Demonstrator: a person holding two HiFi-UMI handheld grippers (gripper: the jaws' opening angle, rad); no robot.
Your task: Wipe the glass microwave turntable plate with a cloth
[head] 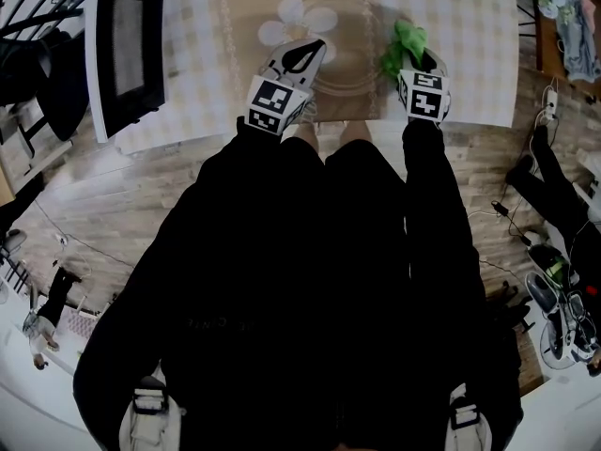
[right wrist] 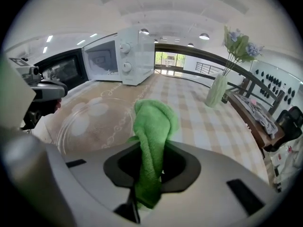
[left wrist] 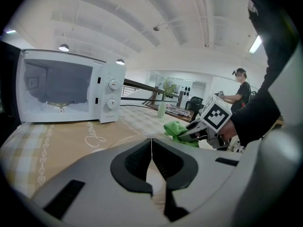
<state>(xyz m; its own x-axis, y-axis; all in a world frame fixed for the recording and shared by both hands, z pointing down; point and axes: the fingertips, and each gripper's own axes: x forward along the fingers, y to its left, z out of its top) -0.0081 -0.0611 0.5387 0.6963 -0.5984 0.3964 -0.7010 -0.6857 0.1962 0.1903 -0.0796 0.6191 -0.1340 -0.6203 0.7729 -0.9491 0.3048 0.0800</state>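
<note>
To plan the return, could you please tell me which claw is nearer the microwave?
Left. The left claw is right of the microwave; the right claw, holding the cloth, is farther right.

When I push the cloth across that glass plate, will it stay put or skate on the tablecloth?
The glass plate lies flat on the tablecloth, so it will probably slide or spin under a sideways push. Being clear glass, it is likely rigid, heavy for its size, and could chip.

Fluffy green terry cloth [right wrist: 151,122]; clear, glossy glass plate [right wrist: 90,126]; matt woven checked tablecloth [right wrist: 203,122]; smooth, glossy white microwave [right wrist: 135,56] casing.
</note>
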